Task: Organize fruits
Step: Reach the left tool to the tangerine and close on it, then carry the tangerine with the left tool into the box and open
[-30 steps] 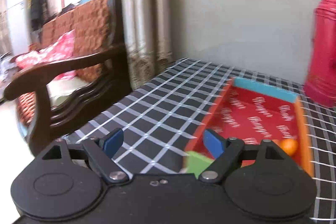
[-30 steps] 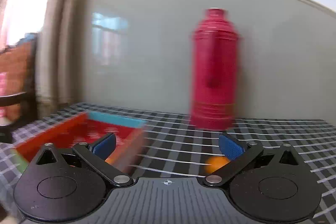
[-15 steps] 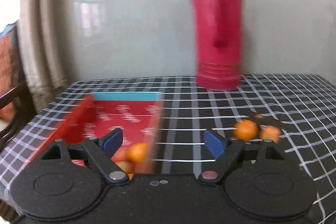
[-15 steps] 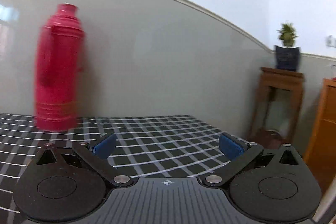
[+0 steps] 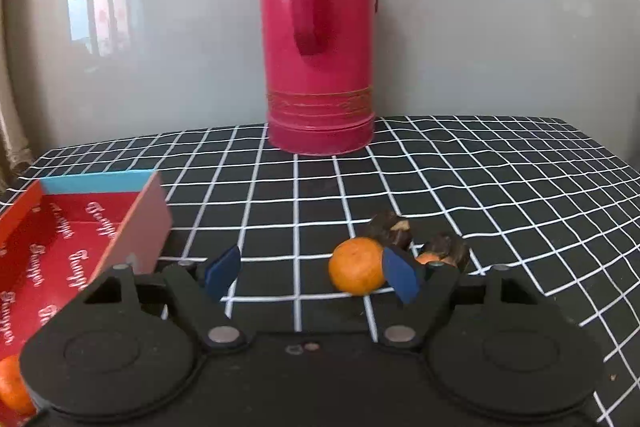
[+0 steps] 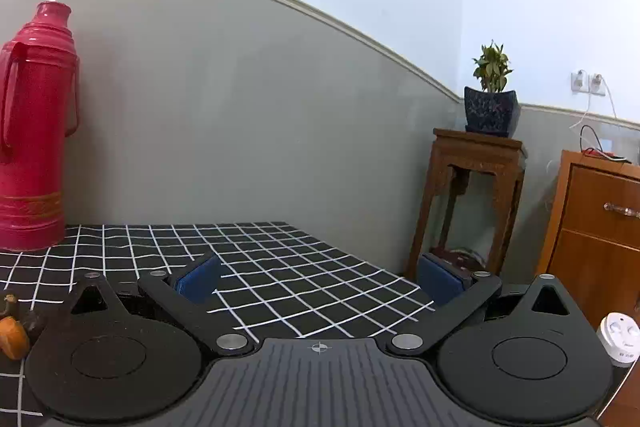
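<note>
Left gripper [image 5: 312,277] swung over; orange [image 5: 357,271] touching right pad.

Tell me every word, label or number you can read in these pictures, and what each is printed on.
White cursive word, repeated all over the red inside of the cardboard box: blurred and tilted; it may begin "T", not surely readable.
Gold band on the red thermos: a pattern, no legible letters.
Small white device at the right wrist view's edge: tiny marks, too small to read.
Nothing else bears text.

The left gripper [image 5: 312,277] points downward, its jaws apart with nothing pressed between them; they have just been closing somewhat. The right gripper [image 6: 320,281] points nearly level, jaws wide apart.
</note>
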Tool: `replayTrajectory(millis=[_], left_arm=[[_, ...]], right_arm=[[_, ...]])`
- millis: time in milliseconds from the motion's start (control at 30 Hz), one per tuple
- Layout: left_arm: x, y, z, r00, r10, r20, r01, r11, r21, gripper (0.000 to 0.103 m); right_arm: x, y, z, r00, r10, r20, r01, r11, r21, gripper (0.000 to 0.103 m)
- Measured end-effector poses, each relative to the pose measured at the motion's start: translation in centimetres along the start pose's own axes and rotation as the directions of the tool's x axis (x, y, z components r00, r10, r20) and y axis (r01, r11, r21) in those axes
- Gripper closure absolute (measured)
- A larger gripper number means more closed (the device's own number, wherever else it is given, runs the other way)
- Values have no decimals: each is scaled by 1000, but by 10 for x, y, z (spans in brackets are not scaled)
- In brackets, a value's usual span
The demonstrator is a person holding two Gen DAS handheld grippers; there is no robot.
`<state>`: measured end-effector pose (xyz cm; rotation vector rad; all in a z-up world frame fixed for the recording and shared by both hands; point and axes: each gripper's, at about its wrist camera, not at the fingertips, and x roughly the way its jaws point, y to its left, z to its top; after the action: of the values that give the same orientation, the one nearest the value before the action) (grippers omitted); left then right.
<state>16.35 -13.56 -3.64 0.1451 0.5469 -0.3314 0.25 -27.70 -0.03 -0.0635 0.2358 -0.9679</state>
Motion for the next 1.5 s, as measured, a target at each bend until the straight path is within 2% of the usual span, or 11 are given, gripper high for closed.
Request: replayTrajectory(millis=[200, 267, 433, 500, 533, 567, 800, 1133, 1367, 1500], left_arm=[[21, -3, 4, 997, -60, -49, 59, 998, -23, 35], [29, 0, 4, 995, -73, -71, 70, 997, -44, 44], [35, 5, 3, 990, -116, -77, 110, 990, -84, 55], [35, 4, 2, 988, -137, -73, 131, 988, -87, 66], [33, 4, 2, 986, -149, -71, 143, 986, -88, 75], [31, 2, 2, 987, -148, -68, 142, 987, -81, 75], [25, -2, 0, 990, -125, -58, 122, 991, -58, 77], [2, 2, 1, 998, -65, -2, 65, 998, -16, 77], [-22, 21, 3, 998, 20, 55, -20, 1000, -10, 77], [-34, 39, 5, 991, 102, 85, -100, 995, -26, 77]], right_arm=[[0, 2, 0, 999, 44, -15, -44, 999, -4, 0], [0, 3, 1, 998, 55, -17, -55, 998, -1, 0], [-1, 6, 2, 996, 85, -20, -85, 996, -1, 0], [0, 7, 2, 996, 89, -24, -89, 996, -1, 0], [0, 7, 2, 996, 90, -26, -90, 996, 1, 0], [0, 6, 3, 996, 90, -28, -90, 996, 4, 0], [-2, 7, 3, 995, 95, -20, -95, 995, 4, 0], [-1, 8, 4, 996, 87, -31, -87, 996, 7, 0], [-8, 19, 5, 991, 131, -31, -131, 991, 2, 0], [-14, 28, 6, 985, 169, -33, -169, 986, -5, 0]])
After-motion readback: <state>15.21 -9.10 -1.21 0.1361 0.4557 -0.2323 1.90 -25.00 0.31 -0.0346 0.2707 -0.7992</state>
